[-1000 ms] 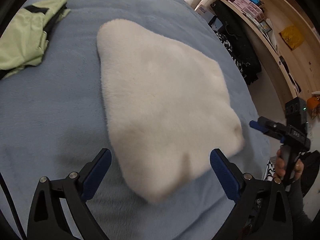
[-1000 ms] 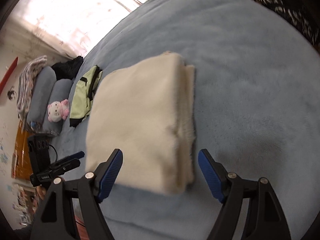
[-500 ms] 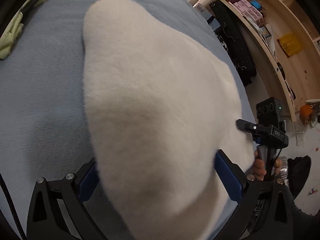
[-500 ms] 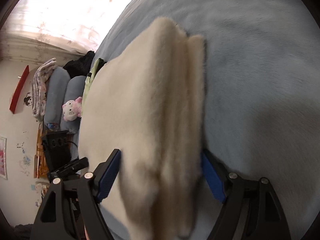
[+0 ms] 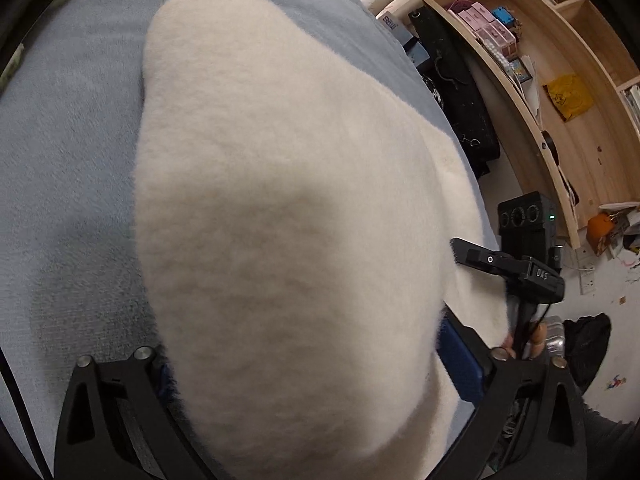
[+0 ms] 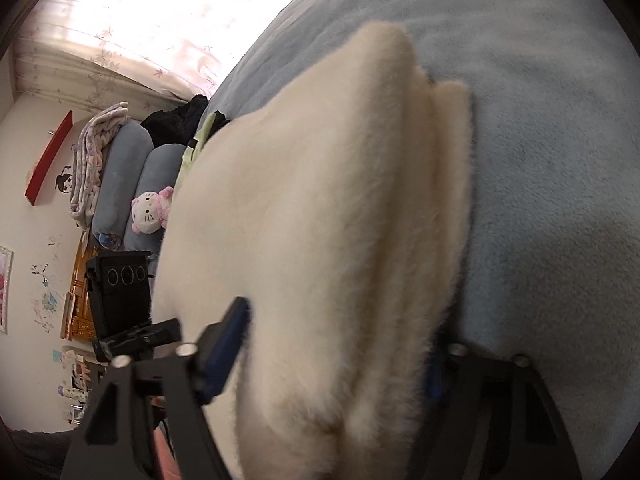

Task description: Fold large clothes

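Note:
A folded cream fleece garment lies on the blue bed cover. Its near corner bulges up between the jaws of my left gripper, which are wide apart and closing. The fleece buries the left pad, while the right pad shows its blue face. In the right wrist view the stacked layers of the fleece run between the jaws of my right gripper, which are also closing. The left pad is blurred and meets the fleece only at its tip. The right pad is hidden under the pile.
A pale green garment lies behind the fleece, near grey pillows and a pink plush toy. Wooden shelves with boxes stand beyond the bed's edge. A person's fingers hold the other gripper's handle there.
Both grippers came down and forward onto the fleece, which now fills both views. The right gripper's jaws have narrowed around the stacked edge.

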